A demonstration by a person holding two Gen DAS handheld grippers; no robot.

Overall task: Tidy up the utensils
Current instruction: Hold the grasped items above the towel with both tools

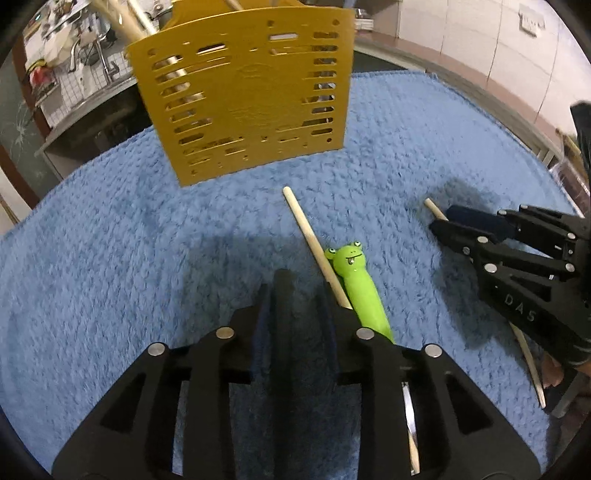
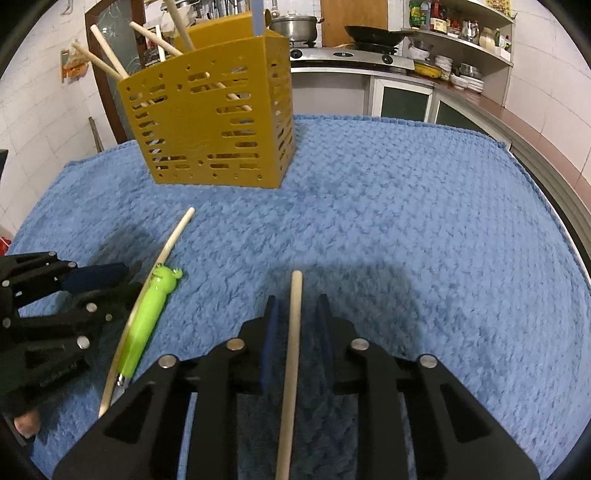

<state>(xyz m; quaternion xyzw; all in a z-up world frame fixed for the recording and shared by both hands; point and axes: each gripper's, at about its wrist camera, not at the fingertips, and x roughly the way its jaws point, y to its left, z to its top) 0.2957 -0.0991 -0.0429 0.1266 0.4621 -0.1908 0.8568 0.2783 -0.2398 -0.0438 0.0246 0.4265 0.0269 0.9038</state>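
Note:
A yellow slotted utensil holder [image 1: 251,92] [image 2: 214,122] stands at the far side of the blue towel [image 1: 110,240] [image 2: 406,221], with several wooden sticks in it. A wooden chopstick [image 1: 314,247] [image 2: 166,254] and a green frog-handled utensil [image 1: 360,284] [image 2: 151,314] lie side by side on the towel. My left gripper [image 1: 301,291] [image 2: 107,284] is open just left of them, its right finger against the chopstick. My right gripper [image 2: 295,314] [image 1: 443,219] is open, its fingers on either side of a second wooden chopstick [image 2: 291,362] [image 1: 436,210] without closing on it.
A kitchen counter with a stove, a pot [image 2: 295,26] and a pan lies behind the towel. Shelves with jars and dishes [image 2: 461,33] are at the back right. A tiled wall is on the left.

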